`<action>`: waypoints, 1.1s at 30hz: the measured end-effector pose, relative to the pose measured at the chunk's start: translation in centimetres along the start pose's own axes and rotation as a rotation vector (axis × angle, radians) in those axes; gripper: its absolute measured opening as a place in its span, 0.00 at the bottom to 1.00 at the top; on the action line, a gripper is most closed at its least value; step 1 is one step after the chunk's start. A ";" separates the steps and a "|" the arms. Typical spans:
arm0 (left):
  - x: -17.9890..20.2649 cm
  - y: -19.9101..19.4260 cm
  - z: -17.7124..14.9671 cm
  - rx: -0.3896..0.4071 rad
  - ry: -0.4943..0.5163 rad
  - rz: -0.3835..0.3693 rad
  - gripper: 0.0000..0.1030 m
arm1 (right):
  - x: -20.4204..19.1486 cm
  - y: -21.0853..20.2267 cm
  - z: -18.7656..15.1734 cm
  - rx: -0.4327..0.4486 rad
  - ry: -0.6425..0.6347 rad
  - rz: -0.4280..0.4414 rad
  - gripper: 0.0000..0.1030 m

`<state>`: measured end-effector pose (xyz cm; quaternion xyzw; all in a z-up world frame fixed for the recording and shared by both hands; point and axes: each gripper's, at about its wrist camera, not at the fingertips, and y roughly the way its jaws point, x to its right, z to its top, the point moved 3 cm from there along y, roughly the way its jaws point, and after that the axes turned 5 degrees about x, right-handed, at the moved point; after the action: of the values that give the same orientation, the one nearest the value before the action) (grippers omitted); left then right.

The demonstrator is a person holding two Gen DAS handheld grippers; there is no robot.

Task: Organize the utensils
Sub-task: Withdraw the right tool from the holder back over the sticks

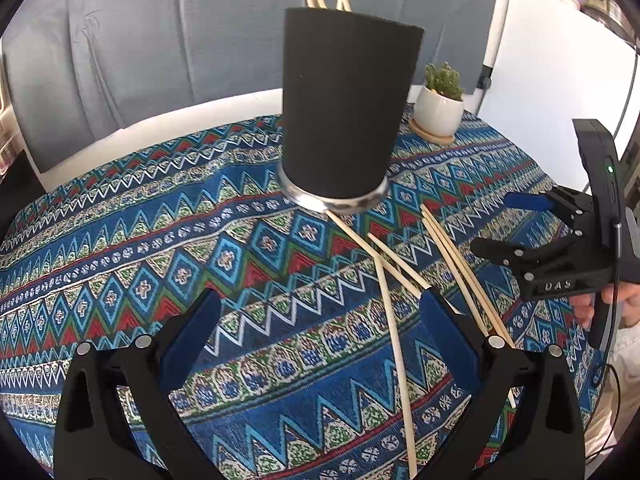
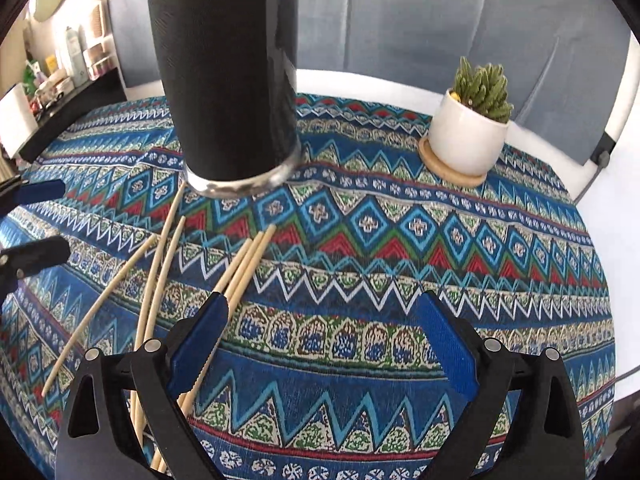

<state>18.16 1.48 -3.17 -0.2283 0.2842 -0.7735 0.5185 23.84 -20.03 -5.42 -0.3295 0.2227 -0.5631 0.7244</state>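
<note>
Chopsticks (image 2: 240, 264) lie scattered between both wide-open, empty grippers, long axes running toward the black holder (image 2: 232, 80), nearest the right gripper (image 2: 324, 344), the left gripper (image 1: 320, 332) close too.

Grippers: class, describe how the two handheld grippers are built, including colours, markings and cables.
Both the left gripper and right gripper have black plastic frames, silver pivot pins and blue finger pads. The right one's body carries white lettering, a green light and a black cable.

The right gripper (image 2: 320, 336) hangs with jaws wide apart over the patterned cloth (image 2: 440, 280), loose chopsticks (image 2: 240, 268) lying beside its left finger, below the black holder (image 2: 232, 80).
</note>
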 end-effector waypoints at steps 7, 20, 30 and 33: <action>1.2 1.3 -1.5 -0.065 0.022 -0.006 0.94 | -0.2 0.6 -1.3 -0.034 0.060 0.061 0.88; 2.1 2.7 -2.5 -0.091 0.084 0.032 0.94 | 0.2 0.4 -2.1 -0.019 0.110 0.032 0.92; 2.2 2.8 -2.4 -0.093 0.082 0.031 0.94 | -0.7 -0.1 -3.0 0.002 0.105 0.032 0.92; 2.2 2.7 -2.4 -0.093 0.081 0.030 0.94 | -0.6 -0.1 -2.9 -0.002 0.096 0.030 0.93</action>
<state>17.67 -0.87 -6.68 -0.2163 0.3442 -0.7600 0.5071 21.58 -20.08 -7.40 -0.2996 0.2624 -0.5672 0.7209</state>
